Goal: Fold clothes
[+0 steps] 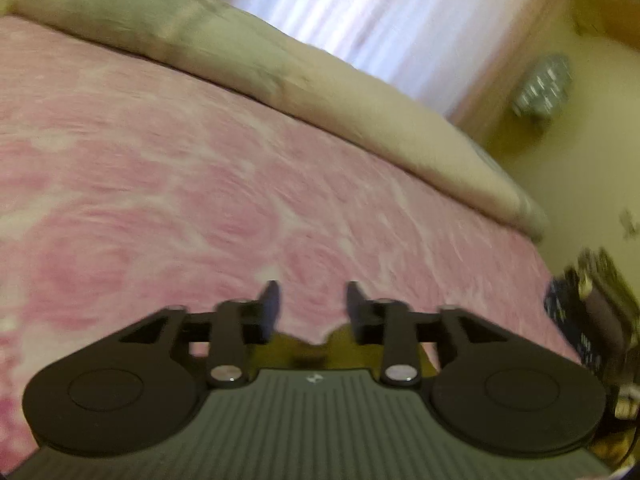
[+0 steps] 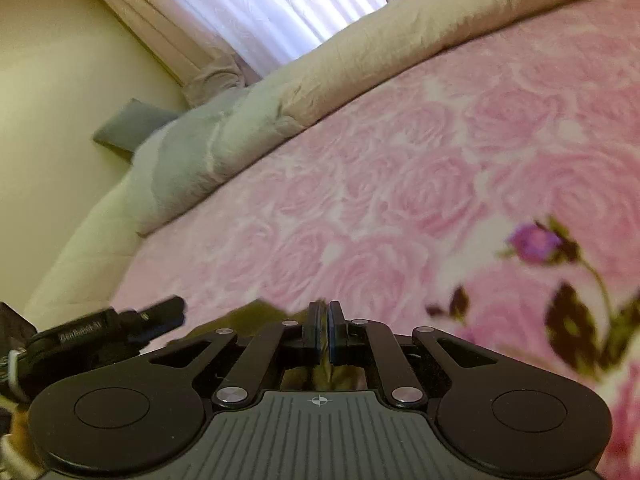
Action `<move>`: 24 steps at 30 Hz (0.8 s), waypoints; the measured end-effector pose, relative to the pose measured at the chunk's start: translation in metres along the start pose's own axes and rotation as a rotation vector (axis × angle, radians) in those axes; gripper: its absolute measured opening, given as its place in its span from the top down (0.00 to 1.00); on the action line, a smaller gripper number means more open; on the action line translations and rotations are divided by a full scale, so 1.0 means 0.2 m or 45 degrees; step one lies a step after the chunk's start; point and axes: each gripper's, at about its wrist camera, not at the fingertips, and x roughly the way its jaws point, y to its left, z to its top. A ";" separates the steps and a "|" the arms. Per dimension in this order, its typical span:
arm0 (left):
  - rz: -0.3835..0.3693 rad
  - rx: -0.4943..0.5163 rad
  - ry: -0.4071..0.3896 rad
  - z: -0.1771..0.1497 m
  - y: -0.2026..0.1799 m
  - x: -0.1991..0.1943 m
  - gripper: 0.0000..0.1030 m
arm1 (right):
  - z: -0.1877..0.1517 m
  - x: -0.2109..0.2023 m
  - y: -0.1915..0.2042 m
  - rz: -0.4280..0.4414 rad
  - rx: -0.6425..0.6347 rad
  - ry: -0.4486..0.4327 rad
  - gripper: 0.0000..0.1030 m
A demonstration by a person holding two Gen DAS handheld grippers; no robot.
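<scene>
Pink rose bedspread (image 1: 200, 184); olive garment (image 1: 316, 350) beneath left hand-held gripper (image 1: 313, 300).

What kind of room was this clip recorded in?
Most likely a bedroom. A bed fills both views, covered by a pink rose-patterned blanket, with a beige pillow along its far edge and white curtains over a window behind it.

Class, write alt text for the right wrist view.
A black two-finger right gripper, jaws nearly closed, hovers over a pink rose-patterned bedspread. A long beige pillow lies beyond, below a white curtain.
</scene>
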 end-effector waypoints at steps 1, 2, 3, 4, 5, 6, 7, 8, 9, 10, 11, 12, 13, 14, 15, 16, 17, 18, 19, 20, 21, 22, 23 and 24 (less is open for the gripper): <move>0.015 -0.044 -0.018 -0.01 0.05 -0.07 0.64 | -0.01 -0.05 -0.02 0.019 0.040 0.003 0.45; 0.031 -0.090 -0.030 -0.02 0.10 -0.14 0.63 | -0.02 -0.10 -0.05 0.039 0.080 0.006 0.23; 0.048 -0.141 -0.031 -0.05 0.16 -0.20 0.62 | -0.04 -0.15 -0.07 0.070 0.117 -0.004 0.14; 0.066 -0.192 -0.032 -0.08 0.21 -0.27 0.62 | -0.06 -0.20 -0.08 0.113 0.148 -0.021 0.15; 0.084 -0.243 -0.032 -0.11 0.26 -0.33 0.61 | -0.06 -0.22 -0.08 0.142 0.178 -0.013 0.15; 0.099 -0.291 -0.029 -0.15 0.31 -0.38 0.61 | -0.07 -0.25 -0.09 0.172 0.208 -0.006 0.24; 0.111 -0.332 -0.021 -0.19 0.34 -0.42 0.61 | -0.07 -0.26 -0.09 0.206 0.244 0.008 0.39; 0.121 -0.368 -0.015 -0.23 0.36 -0.45 0.61 | -0.06 -0.26 -0.09 0.247 0.289 0.033 0.42; 0.126 -0.403 -0.009 -0.27 0.38 -0.48 0.61 | -0.06 -0.25 -0.09 0.275 0.319 0.059 0.42; 0.121 -0.436 -0.006 -0.32 0.38 -0.50 0.61 | -0.05 -0.23 -0.07 0.280 0.325 0.088 0.42; 0.108 -0.465 -0.004 -0.36 0.38 -0.51 0.61 | -0.05 -0.22 -0.06 0.285 0.330 0.116 0.42; 0.093 -0.490 -0.002 -0.40 0.38 -0.53 0.61 | -0.05 -0.22 -0.04 0.290 0.324 0.137 0.42; 0.087 -0.507 0.001 -0.43 0.37 -0.53 0.60 | -0.06 -0.22 -0.02 0.289 0.301 0.146 0.42; 0.087 -0.522 0.009 -0.47 0.36 -0.54 0.60 | -0.08 -0.23 0.00 0.275 0.281 0.155 0.42; 0.096 -0.530 0.023 -0.50 0.36 -0.54 0.60 | -0.10 -0.24 0.01 0.258 0.264 0.166 0.42; 0.102 -0.536 0.036 -0.52 0.36 -0.53 0.60 | -0.12 -0.24 0.01 0.244 0.250 0.179 0.42; 0.099 -0.535 0.047 -0.54 0.35 -0.52 0.61 | -0.15 -0.25 0.01 0.228 0.240 0.192 0.42; 0.084 -0.531 0.048 -0.55 0.34 -0.52 0.62 | -0.18 -0.26 0.01 0.214 0.238 0.207 0.42; 0.065 -0.523 0.043 -0.56 0.33 -0.52 0.63 | -0.20 -0.26 0.01 0.210 0.235 0.218 0.54; 0.052 -0.514 0.035 -0.56 0.32 -0.52 0.67 | -0.22 -0.25 0.01 0.214 0.229 0.226 0.65; 0.048 -0.498 0.026 -0.57 0.31 -0.52 0.79 | -0.23 -0.24 0.01 0.210 0.223 0.228 0.80; 0.050 -0.477 0.017 -0.56 0.30 -0.52 0.85 | -0.24 -0.23 0.01 0.200 0.217 0.218 0.85; 0.050 -0.454 0.005 -0.56 0.28 -0.53 0.90 | -0.24 -0.23 0.01 0.192 0.207 0.203 0.86; 0.046 -0.431 -0.006 -0.56 0.28 -0.54 0.91 | -0.24 -0.24 0.02 0.173 0.191 0.190 0.88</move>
